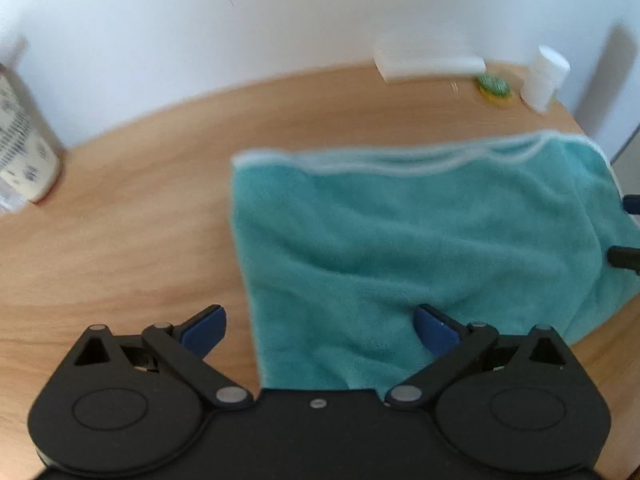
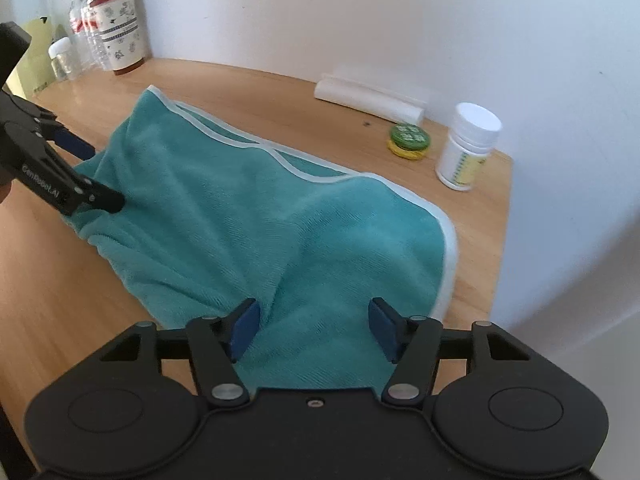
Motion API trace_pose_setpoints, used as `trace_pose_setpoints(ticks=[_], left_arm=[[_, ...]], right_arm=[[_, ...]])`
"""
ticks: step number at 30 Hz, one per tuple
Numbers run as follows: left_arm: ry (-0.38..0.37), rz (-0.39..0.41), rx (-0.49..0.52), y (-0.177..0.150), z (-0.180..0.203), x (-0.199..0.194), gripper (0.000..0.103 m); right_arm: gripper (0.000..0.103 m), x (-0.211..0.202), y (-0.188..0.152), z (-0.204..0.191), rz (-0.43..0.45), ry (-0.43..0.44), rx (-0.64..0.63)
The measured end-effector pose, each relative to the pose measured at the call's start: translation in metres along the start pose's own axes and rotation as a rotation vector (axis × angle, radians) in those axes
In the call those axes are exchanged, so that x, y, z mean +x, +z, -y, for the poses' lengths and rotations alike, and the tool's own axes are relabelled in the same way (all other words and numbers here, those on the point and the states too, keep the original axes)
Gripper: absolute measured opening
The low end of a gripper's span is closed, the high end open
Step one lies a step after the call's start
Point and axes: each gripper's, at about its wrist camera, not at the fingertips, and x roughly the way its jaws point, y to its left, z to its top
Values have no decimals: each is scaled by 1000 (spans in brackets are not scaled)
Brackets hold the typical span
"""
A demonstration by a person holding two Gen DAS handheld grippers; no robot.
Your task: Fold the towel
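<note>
Where the wooden table [image 2: 60, 292] nears its right end lies the towel [image 2: 260, 216]: teal, pale-edged, folded over on itself, rumpled, its trimmed edges toward the wall [image 2: 360, 20].

Left gripper [image 1: 320, 330]: jaws spread to their widest over the towel's near left corner. One blue pad [image 1: 202, 330] hangs over bare wood, the other over cloth. Nothing pinched. In the right wrist view its fingertips sit at the towel's left side; contact cannot be told.

Right gripper [image 2: 314, 328]: jaws partly apart over the towel's near right portion, a raised ridge of cloth by the left pad [image 2: 244, 328]. Pads press on nothing.

Beyond the towel, right end of the table: white pill bottle [image 2: 466, 148], upright; green-and-yellow tin [image 2: 410, 142] just beside it; white paper roll [image 2: 368, 98] lying against the wall.

Left end of the table: red-lidded patterned cup [image 2: 120, 28], clear bottles [image 2: 86, 28] behind it, a small white-capped jar [image 2: 62, 60], a yellow sheet [image 2: 34, 60]. All well apart from the towel.
</note>
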Motion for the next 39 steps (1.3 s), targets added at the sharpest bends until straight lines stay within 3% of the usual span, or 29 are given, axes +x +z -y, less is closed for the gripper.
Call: trace_pose_setpoints(ticks=[5, 8, 11, 15, 16, 17, 22, 24, 27, 30, 32, 34, 36, 39], left_arm=[[-62, 105, 33, 21, -7, -21, 103], [-78, 121, 110, 33, 1, -12, 103], [-65, 148, 200, 39, 13, -10, 103], [-64, 154, 184, 38, 10, -15, 103], [-64, 150, 175, 37, 7, -15, 103], [-59, 143, 167, 35, 3, -16, 103], [-15, 117, 124, 29, -21, -19, 103], [-54, 122, 89, 29, -32, -29, 103], [-128, 173, 111, 34, -33, -44, 103], [-226, 272, 209, 41, -18, -59, 103], [-298, 350, 335, 43, 0, -63, 103], [-324, 391, 505, 43, 23, -61, 103], [-329, 386, 623, 48, 47, -48, 103], [-360, 325, 716, 62, 74, -18, 103]], right_arm=[[60, -20, 7, 35, 70, 0, 114], [60, -8, 20, 58, 42, -61, 134], [60, 8, 29, 74, 30, -40, 185], [43, 35, 38, 83, -28, 9, 183], [32, 36, 39, 82, -35, 21, 170], [4, 37, 39, 80, -40, 33, 157], [3, 34, 43, 73, -46, 117, 107], [3, 20, 45, 73, -6, 138, 102], [3, -13, 46, 73, 93, 245, 147], [3, -45, 47, 64, 196, 347, 127], [3, -60, 46, 59, 221, 377, 120], [3, -66, 45, 57, 240, 410, 114], [3, -68, 44, 56, 241, 424, 114], [3, -72, 43, 55, 246, 428, 115]])
